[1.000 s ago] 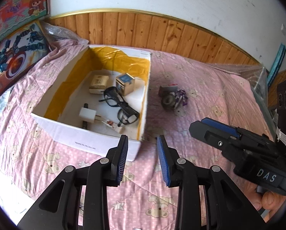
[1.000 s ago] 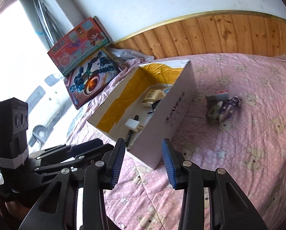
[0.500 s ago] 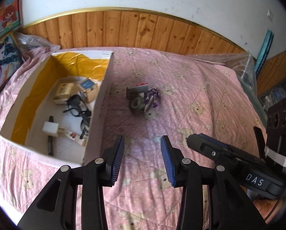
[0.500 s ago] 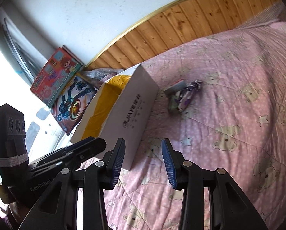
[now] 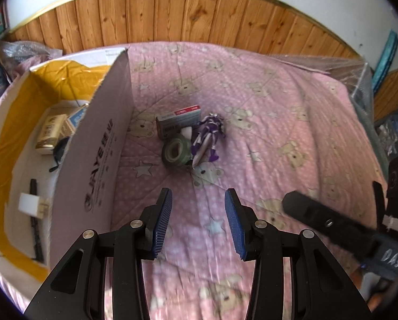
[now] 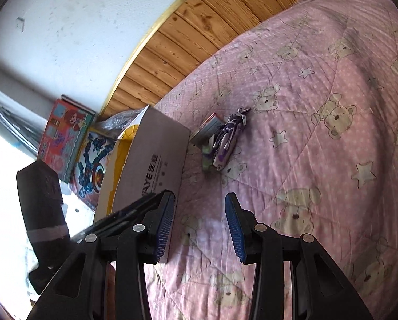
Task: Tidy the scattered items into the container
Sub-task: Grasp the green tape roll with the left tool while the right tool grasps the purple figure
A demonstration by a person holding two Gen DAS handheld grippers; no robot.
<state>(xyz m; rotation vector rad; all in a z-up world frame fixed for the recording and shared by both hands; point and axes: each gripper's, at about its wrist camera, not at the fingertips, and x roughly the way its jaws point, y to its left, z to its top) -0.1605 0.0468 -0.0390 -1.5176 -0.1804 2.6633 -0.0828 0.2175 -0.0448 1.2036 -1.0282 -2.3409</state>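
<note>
Left wrist: three items, left gripper (image 5: 198, 222) opening empty, right gripper (image 6: 199, 224) parted, empty.

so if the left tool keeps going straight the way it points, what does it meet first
Probably the bare pink quilt just short of the tape roll; nothing lies between the left tool, whose jaws are opening and empty, and that spot. Depth is hard to judge in this view.
</note>
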